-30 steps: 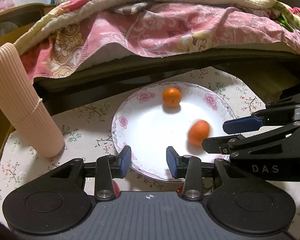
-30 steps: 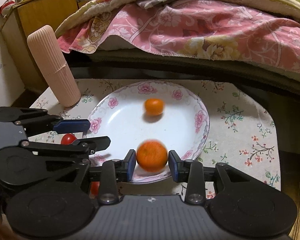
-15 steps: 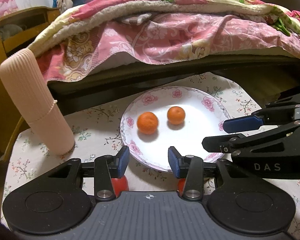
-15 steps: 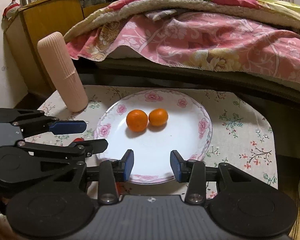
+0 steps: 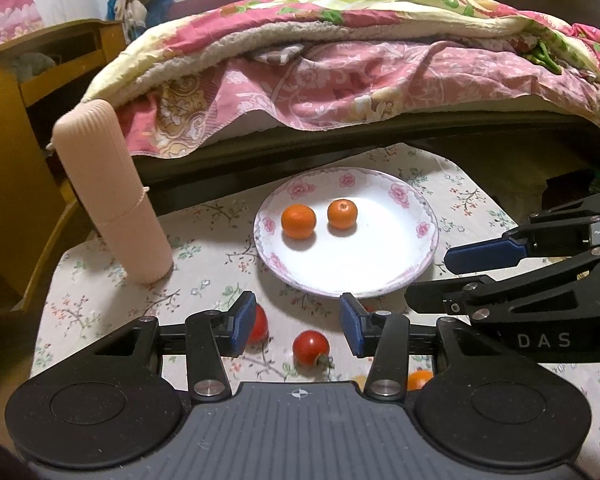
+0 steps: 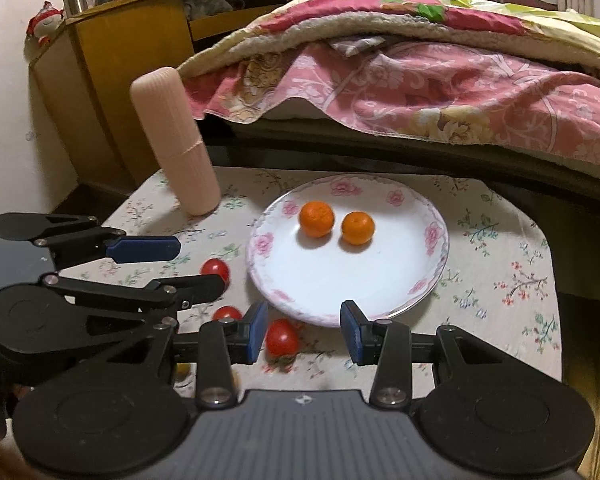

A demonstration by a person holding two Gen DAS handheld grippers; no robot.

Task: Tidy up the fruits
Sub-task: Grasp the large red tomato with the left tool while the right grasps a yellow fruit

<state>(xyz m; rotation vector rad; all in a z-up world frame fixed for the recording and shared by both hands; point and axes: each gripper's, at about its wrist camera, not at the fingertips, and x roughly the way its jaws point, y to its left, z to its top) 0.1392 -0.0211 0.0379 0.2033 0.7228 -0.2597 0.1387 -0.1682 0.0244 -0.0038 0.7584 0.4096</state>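
Floral tablecloth beside a bed. Left gripper (image 5: 298,322) and right gripper (image 6: 305,330), both wide and empty, hover at the plate's (image 6: 396,308) near rim; two oranges (image 6: 317,219) rest on it, tomatoes (image 5: 310,347) wait outside, presumably next.

Ahead of the open, empty left gripper (image 5: 298,330) sits a flowered plate (image 5: 380,272) holding two oranges (image 5: 298,221) side by side, a tomato (image 5: 311,347) lies between its fingers, and the right gripper (image 5: 440,276) reaches in from the right.
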